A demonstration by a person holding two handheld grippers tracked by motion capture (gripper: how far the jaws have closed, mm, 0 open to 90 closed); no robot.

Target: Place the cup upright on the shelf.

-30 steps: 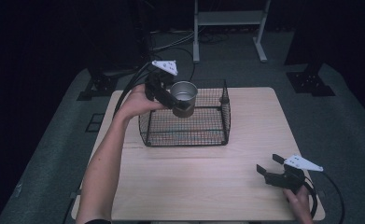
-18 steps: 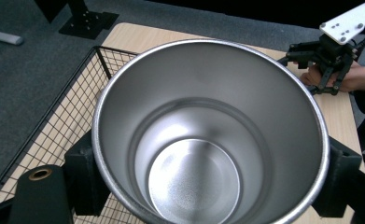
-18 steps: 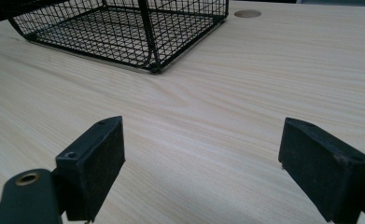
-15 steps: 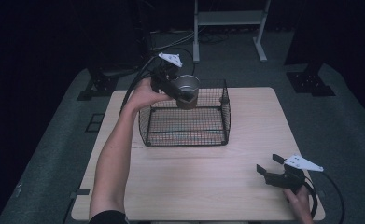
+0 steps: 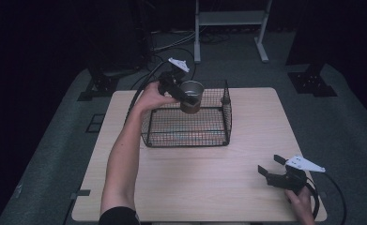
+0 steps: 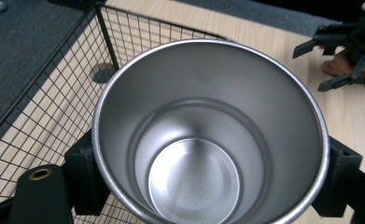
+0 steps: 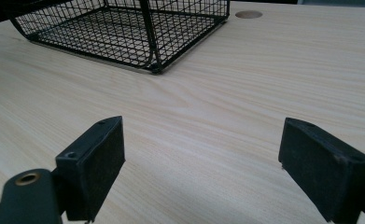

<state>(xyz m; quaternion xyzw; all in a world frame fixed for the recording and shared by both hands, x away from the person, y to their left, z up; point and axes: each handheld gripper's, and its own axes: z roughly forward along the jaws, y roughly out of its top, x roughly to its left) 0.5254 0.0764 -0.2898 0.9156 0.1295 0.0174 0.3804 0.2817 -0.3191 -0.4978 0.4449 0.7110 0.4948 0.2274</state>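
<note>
A shiny steel cup [image 5: 191,97] hangs upright over the far part of a black wire basket [image 5: 186,140], about level with its rim. My left gripper [image 5: 187,96] is shut on the cup from the left side. In the left gripper view I look down into the empty cup [image 6: 208,140], with a black pad [image 6: 84,177] pressed on either side and the basket mesh [image 6: 54,102] below. My right gripper [image 5: 269,164] rests near the table's front right corner, open with nothing between its fingers [image 7: 96,158]. It faces the basket [image 7: 124,28].
The light wooden table [image 5: 209,192] has a round hole [image 7: 248,14] beyond the basket. Cables [image 5: 148,82] trail off the back left edge onto dark floor. A metal stand [image 5: 228,28] is behind the table. The other hand's gripper [image 6: 343,56] lies far off.
My left hand has carried the cup a little to the right and lower, toward the back of the basket. The right gripper has stayed still.
</note>
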